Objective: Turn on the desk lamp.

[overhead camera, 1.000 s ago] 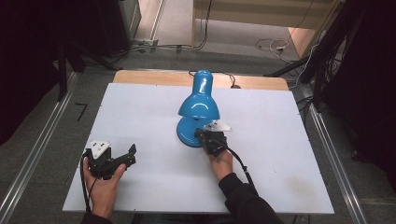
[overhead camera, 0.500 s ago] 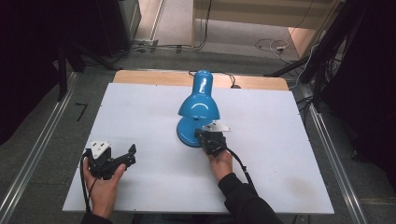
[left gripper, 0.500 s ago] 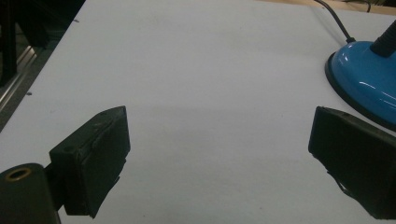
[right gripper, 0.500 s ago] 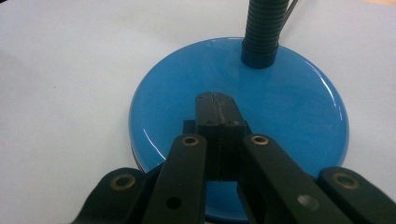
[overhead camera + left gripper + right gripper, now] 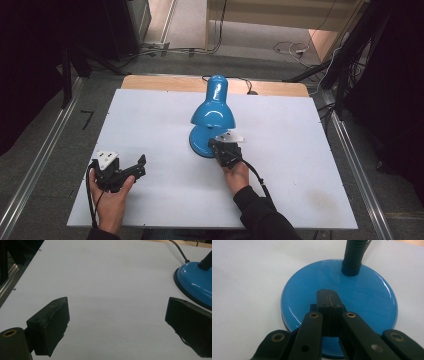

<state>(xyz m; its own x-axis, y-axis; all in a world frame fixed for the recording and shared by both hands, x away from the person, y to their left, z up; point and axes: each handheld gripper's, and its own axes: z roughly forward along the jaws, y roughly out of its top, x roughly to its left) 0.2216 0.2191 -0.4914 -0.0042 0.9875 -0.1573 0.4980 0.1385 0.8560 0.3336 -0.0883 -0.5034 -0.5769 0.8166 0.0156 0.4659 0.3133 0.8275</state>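
The white worktop carries a blue lamp near its far edge. The right gripper, fingers squeezed tight together with nothing between them, pokes the lamp's round base; a hard push could slide or tip the lamp. The left gripper, fingers spread wide and empty, waits well left of the lamp.

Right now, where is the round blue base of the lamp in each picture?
High view: lamp base sits mid-table, under the shade, at the right tool.
Left gripper view: at the right edge, above the right-hand jaw.
Right gripper view: centre, beneath the shut jaws.
Shared landmark: the white table.
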